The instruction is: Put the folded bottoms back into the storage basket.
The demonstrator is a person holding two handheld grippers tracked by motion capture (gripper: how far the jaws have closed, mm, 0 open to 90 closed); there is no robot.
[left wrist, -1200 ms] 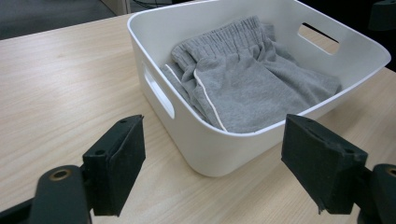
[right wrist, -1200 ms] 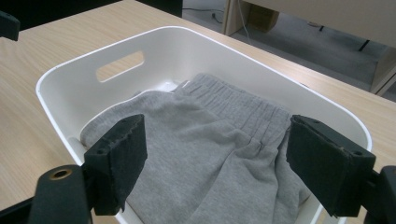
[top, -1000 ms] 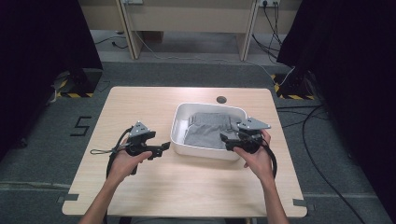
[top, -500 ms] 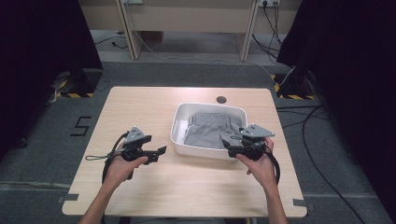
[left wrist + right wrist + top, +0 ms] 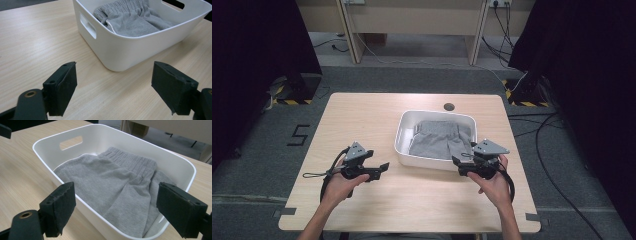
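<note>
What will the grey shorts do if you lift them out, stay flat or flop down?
The grey shorts would probably flop and dangle: they lie creased and rumpled in the white tub. They look like soft knit cloth with a gathered waistband, so likely light and not slippery.

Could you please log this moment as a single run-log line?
left gripper: open, beside bin | right gripper: open, at bin's near rim | white bin: holds grey shorts

I'm working in a lab: black curtains point(image 5: 257, 55), floor cables point(image 5: 557, 145), hazard-taped stands point(image 5: 289, 92) surrounding my table point(image 5: 362, 125).
</note>
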